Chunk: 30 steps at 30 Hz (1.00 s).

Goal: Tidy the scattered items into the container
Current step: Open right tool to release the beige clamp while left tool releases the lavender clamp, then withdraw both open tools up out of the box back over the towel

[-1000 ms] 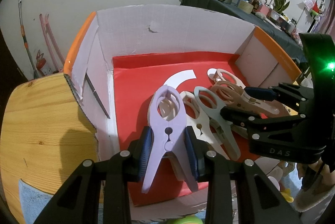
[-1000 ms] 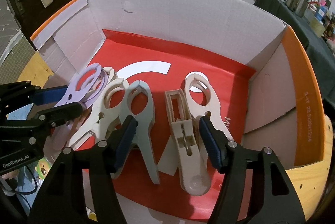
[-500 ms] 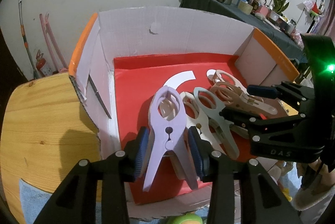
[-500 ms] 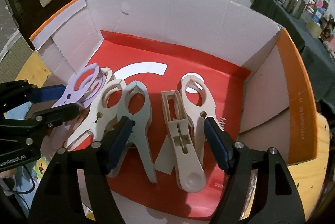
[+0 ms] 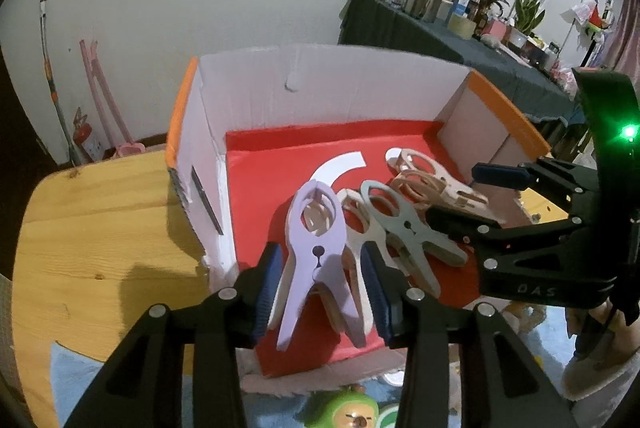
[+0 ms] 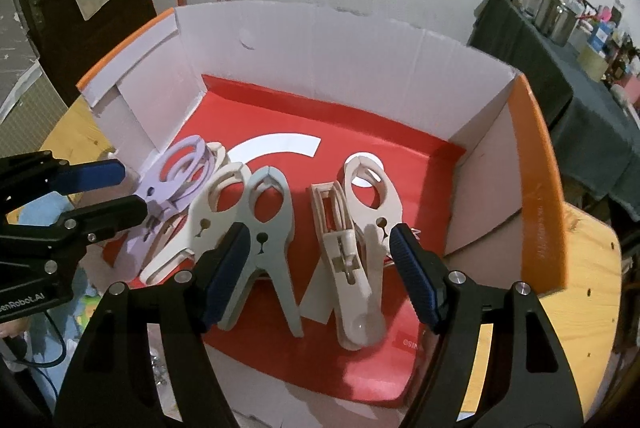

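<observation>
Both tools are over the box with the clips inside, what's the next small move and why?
Probably lift the left tool clear. Its jaws have just been opening around the lilac clip, which lies on the box floor beside the others, and the right tool stands open, holding nothing.

I can read "DAS" on my right gripper [image 5: 496,196] and "enRobot.AI" on my left gripper [image 6: 108,188].
</observation>
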Motion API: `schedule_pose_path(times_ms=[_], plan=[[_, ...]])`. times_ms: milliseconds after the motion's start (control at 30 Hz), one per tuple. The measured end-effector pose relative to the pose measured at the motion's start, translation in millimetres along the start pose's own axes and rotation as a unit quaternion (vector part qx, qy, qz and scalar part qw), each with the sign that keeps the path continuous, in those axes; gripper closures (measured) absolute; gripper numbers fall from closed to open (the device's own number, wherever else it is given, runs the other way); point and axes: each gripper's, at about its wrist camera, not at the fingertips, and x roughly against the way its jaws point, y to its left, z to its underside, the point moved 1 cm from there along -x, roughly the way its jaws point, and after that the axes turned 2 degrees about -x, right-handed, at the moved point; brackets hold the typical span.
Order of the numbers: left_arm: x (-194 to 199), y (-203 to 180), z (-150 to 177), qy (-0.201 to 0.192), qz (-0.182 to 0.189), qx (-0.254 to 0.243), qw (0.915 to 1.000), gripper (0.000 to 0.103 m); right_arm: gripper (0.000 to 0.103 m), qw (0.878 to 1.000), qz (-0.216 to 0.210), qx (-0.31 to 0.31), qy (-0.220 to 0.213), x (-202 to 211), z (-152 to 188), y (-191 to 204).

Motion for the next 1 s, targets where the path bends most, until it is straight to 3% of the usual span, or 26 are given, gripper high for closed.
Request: schedule_pose_path(times_ms=[500,833,1000], plan=[[87,-21,6,-0.082,-0.007,-0.025,0.9963,0.047,0.019,0.998,0.013,0.006,-0.069,80,5,20],[135,-31,29,-0.123,-0.008,-0.031,0.9919,0.034,0.018,0.993,0.018,0.006,-0.116,133,24,38],[156,-38,41,-0.149,-0.02,-0.035,0.988,0.026,0.012,0.99,0.019,0.01,-0.139,156,38,50]])
